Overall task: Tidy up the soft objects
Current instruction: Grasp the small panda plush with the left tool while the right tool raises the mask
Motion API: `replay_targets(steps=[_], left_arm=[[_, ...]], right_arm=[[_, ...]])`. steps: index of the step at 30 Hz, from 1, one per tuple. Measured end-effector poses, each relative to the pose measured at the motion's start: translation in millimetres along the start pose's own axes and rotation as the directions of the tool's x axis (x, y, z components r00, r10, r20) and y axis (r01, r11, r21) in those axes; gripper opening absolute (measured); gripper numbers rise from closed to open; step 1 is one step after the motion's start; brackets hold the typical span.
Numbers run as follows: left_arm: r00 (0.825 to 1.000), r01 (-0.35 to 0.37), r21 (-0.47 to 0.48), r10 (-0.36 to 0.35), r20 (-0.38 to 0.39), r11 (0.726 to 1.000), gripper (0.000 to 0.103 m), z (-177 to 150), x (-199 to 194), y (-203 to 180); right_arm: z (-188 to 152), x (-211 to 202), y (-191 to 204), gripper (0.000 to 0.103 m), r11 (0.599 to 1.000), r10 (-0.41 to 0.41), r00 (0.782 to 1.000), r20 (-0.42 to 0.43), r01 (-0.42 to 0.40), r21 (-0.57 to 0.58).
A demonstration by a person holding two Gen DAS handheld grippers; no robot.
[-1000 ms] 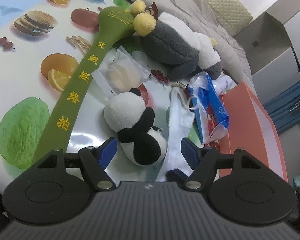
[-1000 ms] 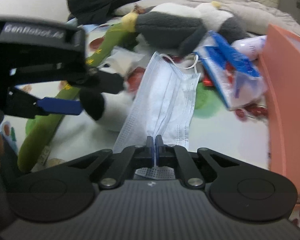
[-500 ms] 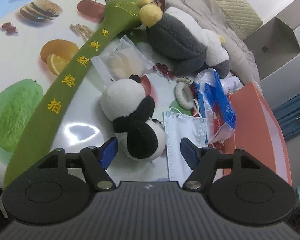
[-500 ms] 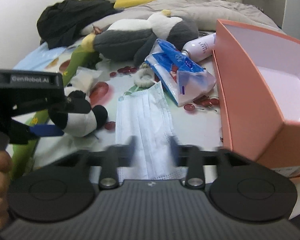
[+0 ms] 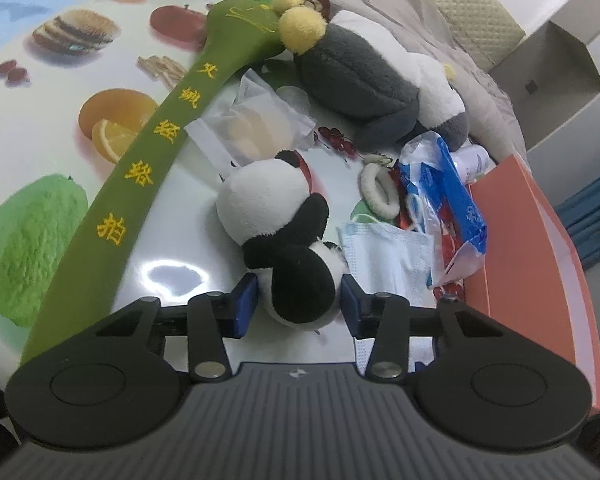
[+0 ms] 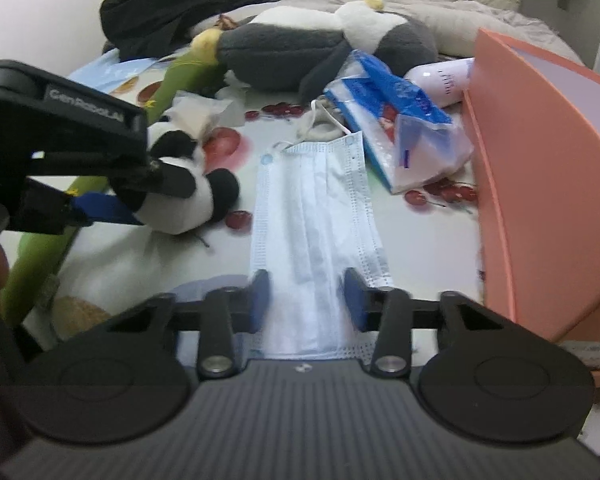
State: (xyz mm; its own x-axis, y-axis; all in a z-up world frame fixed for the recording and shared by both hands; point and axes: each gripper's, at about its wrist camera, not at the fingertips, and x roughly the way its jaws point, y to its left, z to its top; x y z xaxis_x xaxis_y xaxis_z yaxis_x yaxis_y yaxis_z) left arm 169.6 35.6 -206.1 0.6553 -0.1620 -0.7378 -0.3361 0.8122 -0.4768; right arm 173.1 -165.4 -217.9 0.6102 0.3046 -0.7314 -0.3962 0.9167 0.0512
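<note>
The left gripper had just been closing and pinched the panda toy on the fruit-print table. The right gripper – also just closing – stood spread astride the face mask, beside the orange box.

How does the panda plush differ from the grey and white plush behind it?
The panda plush is black and white, smaller, and sits between the left gripper fingers; the grey and white plush is larger, has yellow pompom-like parts, and lies untouched farther back. Both are soft toys lying on the printed tablecloth.
</note>
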Motion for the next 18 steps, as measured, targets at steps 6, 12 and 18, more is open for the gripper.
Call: replay_targets(steps=[6, 12, 18], left_arm=[[1.0, 0.002, 0.095, -0.001, -0.011, 0.995, 0.047, -3, -10, -8], [1.0, 0.013, 0.17, -0.009, -0.022, 0.985, 0.045, -8, -21, -13], [0.999, 0.033, 0.222, -0.031, -0.013, 0.974, 0.045, -5, -35, -25]], right_arm=[[3, -1, 7, 0.007, 1.0, 0.016, 1.0, -0.011, -0.016, -0.002], [6, -17, -2, 0.007, 0.997, 0.016, 1.0, 0.012, -0.017, 0.075], [18, -43, -10, 0.007, 0.994, 0.002, 0.998, 0.062, -0.009, 0.107]])
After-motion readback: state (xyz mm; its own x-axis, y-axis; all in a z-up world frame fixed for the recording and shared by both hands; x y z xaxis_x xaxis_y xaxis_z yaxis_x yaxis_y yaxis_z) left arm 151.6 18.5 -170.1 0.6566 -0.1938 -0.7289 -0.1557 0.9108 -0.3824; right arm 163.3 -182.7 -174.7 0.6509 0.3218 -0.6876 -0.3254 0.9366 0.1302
